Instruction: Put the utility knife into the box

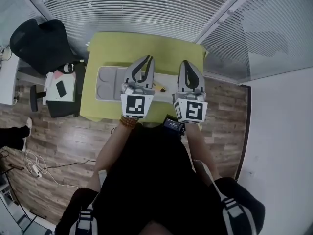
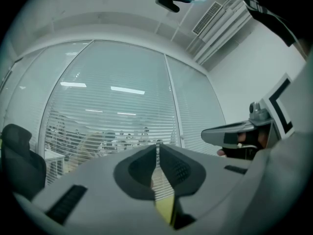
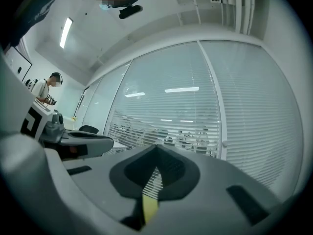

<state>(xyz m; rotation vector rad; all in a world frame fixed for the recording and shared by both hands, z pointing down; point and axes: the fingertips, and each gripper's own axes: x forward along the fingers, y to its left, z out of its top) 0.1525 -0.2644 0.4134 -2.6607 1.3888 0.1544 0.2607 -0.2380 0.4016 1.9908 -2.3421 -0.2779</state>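
A small yellow utility knife (image 1: 160,88) lies on the green table (image 1: 146,45), partly hidden between my two grippers. The grey box (image 1: 105,82), an open tray with compartments, sits on the table's left part. My left gripper (image 1: 148,58) is held above the table near the box's right end, jaws shut with nothing in them. My right gripper (image 1: 187,62) hovers to the knife's right, also shut and empty. In the left gripper view the left gripper (image 2: 157,148) points at the blinds, with a strip of green table below. The right gripper (image 3: 156,148) shows the same in the right gripper view.
A black office chair (image 1: 41,40) stands left of the table, with a low side stand (image 1: 61,88) holding a dark phone beside it. A black device (image 1: 173,125) sits at the table's near edge. Glass walls with blinds (image 1: 146,9) close off the far side. Cables (image 1: 34,168) lie on the floor.
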